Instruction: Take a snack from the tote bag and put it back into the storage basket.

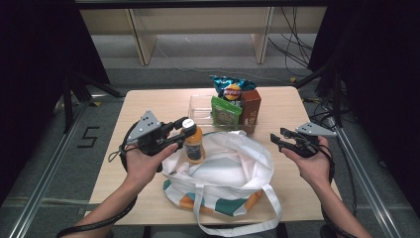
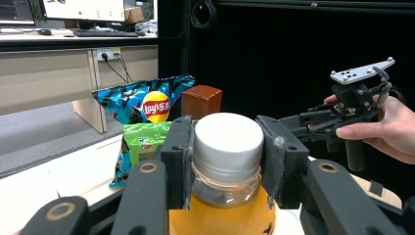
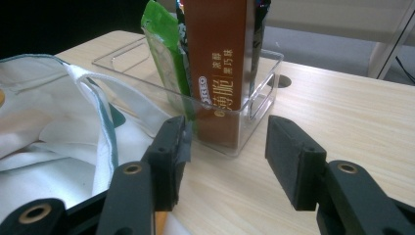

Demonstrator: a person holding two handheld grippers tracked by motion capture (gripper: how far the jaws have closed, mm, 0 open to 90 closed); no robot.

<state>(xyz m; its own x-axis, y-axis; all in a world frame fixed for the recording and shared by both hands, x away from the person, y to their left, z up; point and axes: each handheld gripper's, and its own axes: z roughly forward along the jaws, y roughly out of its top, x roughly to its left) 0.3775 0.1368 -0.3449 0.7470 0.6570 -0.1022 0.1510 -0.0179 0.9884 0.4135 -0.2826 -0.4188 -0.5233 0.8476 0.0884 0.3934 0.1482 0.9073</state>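
Bottle of orange juice, clear plastic, white ribbed cap, upright above the near-left rim of white tote bag, left gripper clamped on its cap and neck, right gripper released, jaws parted near clear bin at right, brown box inside.

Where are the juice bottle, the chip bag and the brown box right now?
juice bottle (image 2: 228, 139), left gripper view, on its white cap.
chip bag (image 2: 155, 105), left gripper view, on the logo on its front.
brown box (image 3: 222, 58), right gripper view, on its printed front face.
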